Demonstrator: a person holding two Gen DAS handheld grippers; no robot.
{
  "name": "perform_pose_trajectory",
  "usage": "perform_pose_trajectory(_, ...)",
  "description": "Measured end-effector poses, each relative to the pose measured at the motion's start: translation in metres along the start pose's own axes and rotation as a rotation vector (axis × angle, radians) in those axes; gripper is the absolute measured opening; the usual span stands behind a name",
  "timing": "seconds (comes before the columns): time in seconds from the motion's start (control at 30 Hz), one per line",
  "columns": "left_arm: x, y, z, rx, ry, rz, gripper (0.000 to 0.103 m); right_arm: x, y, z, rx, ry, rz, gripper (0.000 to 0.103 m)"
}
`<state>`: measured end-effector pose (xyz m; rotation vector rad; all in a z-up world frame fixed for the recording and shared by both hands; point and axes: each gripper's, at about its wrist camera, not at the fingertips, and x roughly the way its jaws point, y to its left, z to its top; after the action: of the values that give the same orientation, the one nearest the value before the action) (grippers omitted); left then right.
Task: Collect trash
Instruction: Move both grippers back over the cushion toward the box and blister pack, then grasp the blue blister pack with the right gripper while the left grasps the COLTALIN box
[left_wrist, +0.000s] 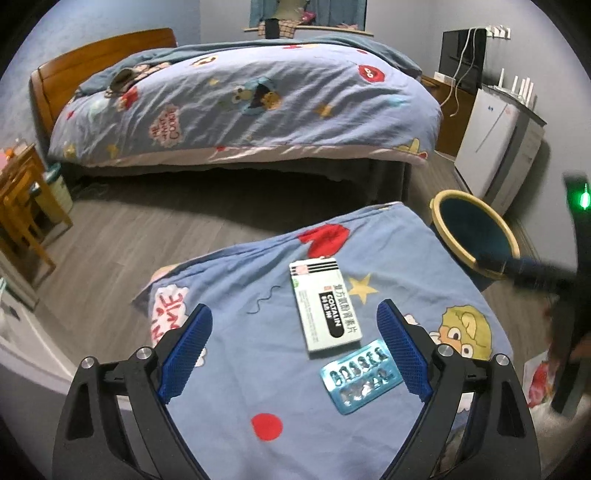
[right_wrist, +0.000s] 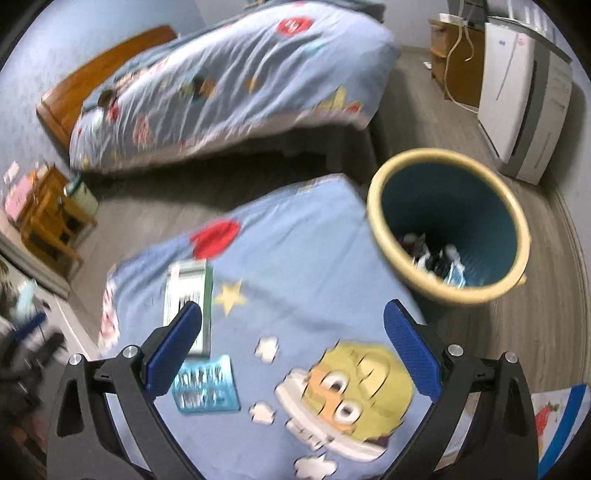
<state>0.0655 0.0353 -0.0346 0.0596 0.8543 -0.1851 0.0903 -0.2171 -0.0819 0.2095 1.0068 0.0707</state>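
Observation:
A white medicine box (left_wrist: 325, 304) and a blue blister pack (left_wrist: 361, 376) lie on a blue cartoon-print cover (left_wrist: 258, 350). My left gripper (left_wrist: 295, 328) is open and empty just above them; the box lies between its fingers. My right gripper (right_wrist: 291, 332) is open and empty over the cover, blurred by motion. The box (right_wrist: 190, 295) and the blister pack (right_wrist: 206, 386) show at its left finger. A teal bin with a yellow rim (right_wrist: 380, 184) stands on the floor to the right, with some trash inside. The bin also shows in the left wrist view (left_wrist: 439, 201).
A bed with the same cover (left_wrist: 240, 96) stands across the grey floor. A white appliance (left_wrist: 491, 147) stands by the right wall. A wooden chair (left_wrist: 22, 206) is at the left. A printed paper (right_wrist: 554, 413) lies at lower right.

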Motion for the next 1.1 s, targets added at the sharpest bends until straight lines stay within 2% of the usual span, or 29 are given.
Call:
perform_pose_trajectory(0.23,0.004,0.021,-0.001,-0.052,0.006,-0.023,0.090,0.040,0.059,-0.061,-0.127,0.108,0.001,0.097)
perform_pose_trajectory(0.4,0.009,0.027,-0.002,-0.038,0.016,-0.031,0.090,0.066,0.086,-0.085,-0.186,0.169,-0.006,0.097)
perform_pose_trajectory(0.8,0.022,0.040,-0.004,-0.045,0.048,-0.031,0.090,0.111,0.120,-0.102,-0.272,0.245,-0.041,0.097)
perform_pose_trajectory(1.0,0.024,0.043,-0.003,-0.060,0.052,-0.032,0.090,0.117,0.128,-0.107,-0.343,0.226,-0.057,0.098)
perform_pose_trajectory(1.1,0.025,0.042,-0.003,-0.056,0.057,-0.033,0.090,0.113,0.120,-0.103,-0.304,0.229,-0.044,0.095)
